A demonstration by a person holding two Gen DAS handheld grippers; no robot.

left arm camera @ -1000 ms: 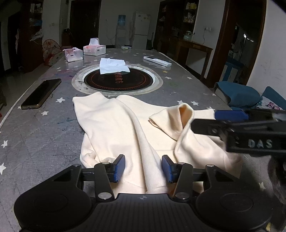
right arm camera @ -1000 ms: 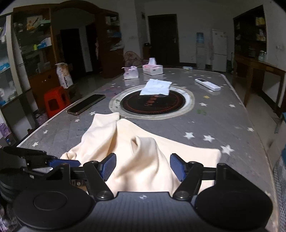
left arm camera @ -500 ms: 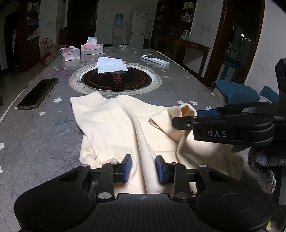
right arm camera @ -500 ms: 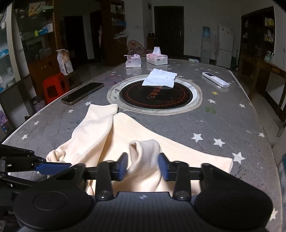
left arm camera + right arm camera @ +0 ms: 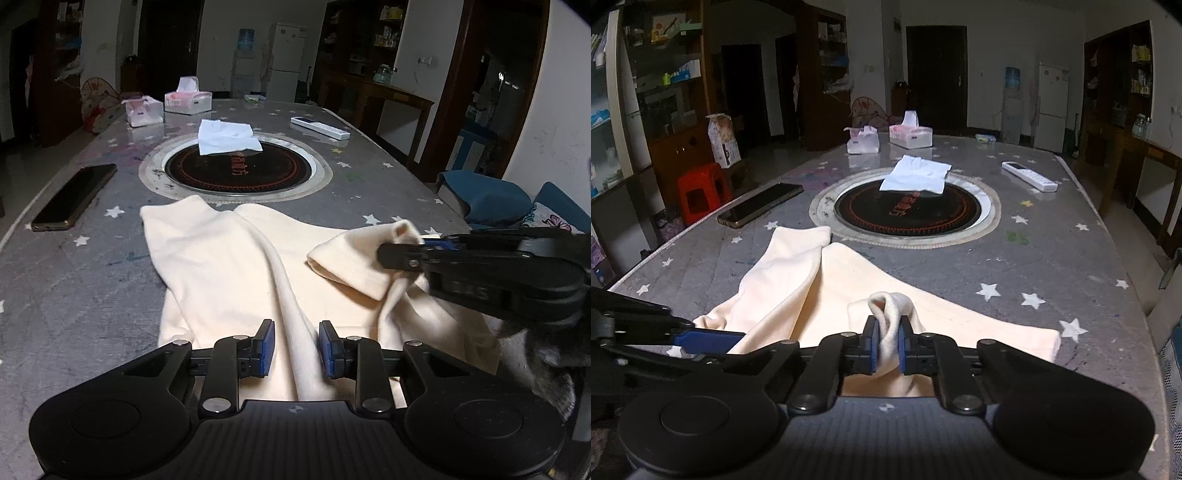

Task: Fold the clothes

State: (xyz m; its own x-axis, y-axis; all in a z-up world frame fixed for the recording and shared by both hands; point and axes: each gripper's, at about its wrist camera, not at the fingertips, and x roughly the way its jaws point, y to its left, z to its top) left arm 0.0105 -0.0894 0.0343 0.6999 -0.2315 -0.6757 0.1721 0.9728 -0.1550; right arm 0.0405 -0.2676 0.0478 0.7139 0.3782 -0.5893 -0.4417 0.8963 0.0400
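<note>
Cream garment, rumpled (one ridge pinched)

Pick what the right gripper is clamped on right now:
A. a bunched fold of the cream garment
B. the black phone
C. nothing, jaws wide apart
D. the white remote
A: in the right wrist view, the right gripper has its blue pads pressed against a raised fold of the cream garment.

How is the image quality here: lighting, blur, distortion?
Left wrist: dim room, fisheye-bent edges, garment sharp, right gripper slightly smeared. Right wrist: dark vignette corners, table sheen far off, pinched garment at the right gripper crisp.
</note>
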